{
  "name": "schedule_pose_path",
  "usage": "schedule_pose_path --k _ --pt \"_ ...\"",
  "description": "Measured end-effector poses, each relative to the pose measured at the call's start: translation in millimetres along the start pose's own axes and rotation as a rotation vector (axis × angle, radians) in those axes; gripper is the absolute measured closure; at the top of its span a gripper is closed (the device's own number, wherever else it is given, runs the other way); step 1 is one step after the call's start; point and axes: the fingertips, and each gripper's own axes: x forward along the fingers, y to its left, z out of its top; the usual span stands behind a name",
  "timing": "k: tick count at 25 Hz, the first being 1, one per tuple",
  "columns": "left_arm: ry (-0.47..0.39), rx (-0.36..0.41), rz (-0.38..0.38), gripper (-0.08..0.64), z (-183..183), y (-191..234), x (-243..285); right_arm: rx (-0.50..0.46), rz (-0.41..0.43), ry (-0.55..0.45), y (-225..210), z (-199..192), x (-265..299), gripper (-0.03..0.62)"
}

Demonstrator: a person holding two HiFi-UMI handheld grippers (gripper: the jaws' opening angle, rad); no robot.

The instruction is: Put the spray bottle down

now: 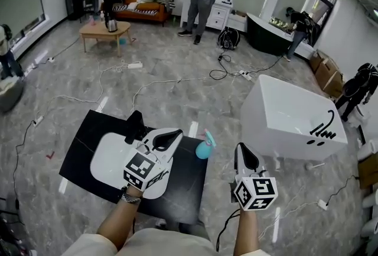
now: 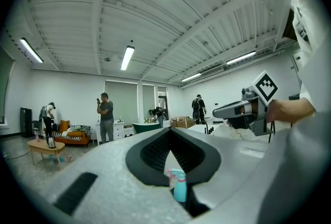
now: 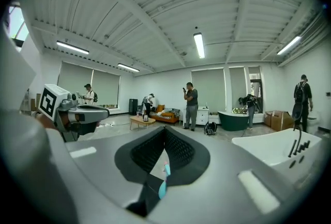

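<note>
Head view showed the spray bottle (image 1: 205,147) standing free at the table (image 1: 82,148) edge, left gripper (image 1: 176,133) and right gripper (image 1: 241,151) both pinched closed, empty; a stray swing could've knocked it off.

Smooth plastic spray bottle (image 1: 204,148), matt tabletop (image 1: 82,151)

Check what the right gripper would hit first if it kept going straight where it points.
Likely nothing near: the right gripper, shut and empty, aims over open floor between the spray bottle and white tub. Depth is hard to judge.
</note>
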Motion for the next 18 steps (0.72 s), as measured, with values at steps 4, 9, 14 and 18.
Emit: schedule_pose_path --k 4,9,14,18 --pt "-0.007 0.032 -0.013 0.558 11 -8 3 -0.023 -0.006 -0.024 -2 16 -13 0.586" --pt "-0.022 0.080 -0.032 0.558 25 -14 5 -0.079 0.039 -0.035 13 29 -20 0.586" --pt "-0.028 0.126 -0.040 0.558 35 -18 4 -0.121 0.056 -0.032 24 34 -24 0.586" --pt "-0.031 0.128 -0.049 0.558 38 -17 4 -0.127 0.056 -0.031 27 36 -22 0.588"
